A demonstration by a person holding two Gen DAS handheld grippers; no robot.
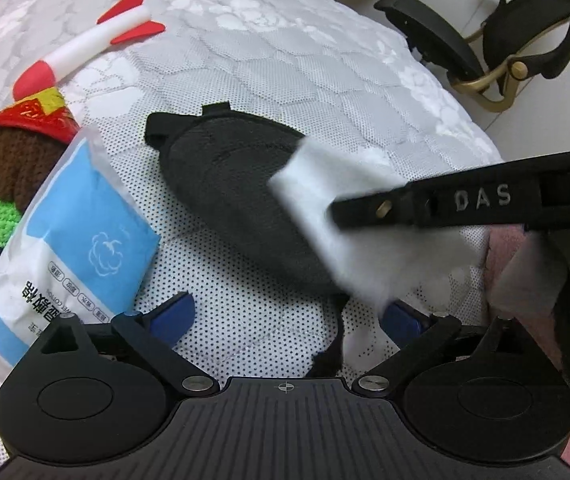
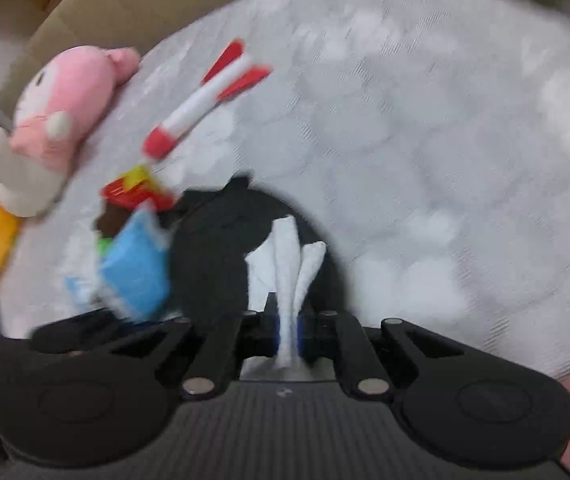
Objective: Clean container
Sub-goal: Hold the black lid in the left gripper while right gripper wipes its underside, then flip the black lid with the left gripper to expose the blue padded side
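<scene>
Left gripper: blue-tipped fingers spread wide and released, low over the bed, nothing between them.
Right gripper: fingers clenched on a white cotton pad; the left wrist view shows the same pad at the tip of the black arm reaching in from the right.
Container: the black felt case lies flat on the bed's patterned cover, just ahead of the left fingers; the pad overlaps its right end, contact unclear through the blur.
Cotton pad packet: blue and white, beside the case on its left.
Knitted doll: red hat, partly behind the packet.
Toy rocket: red and white, farther up the bed.
Pink plush: at the bed's far left edge, blurred.
</scene>
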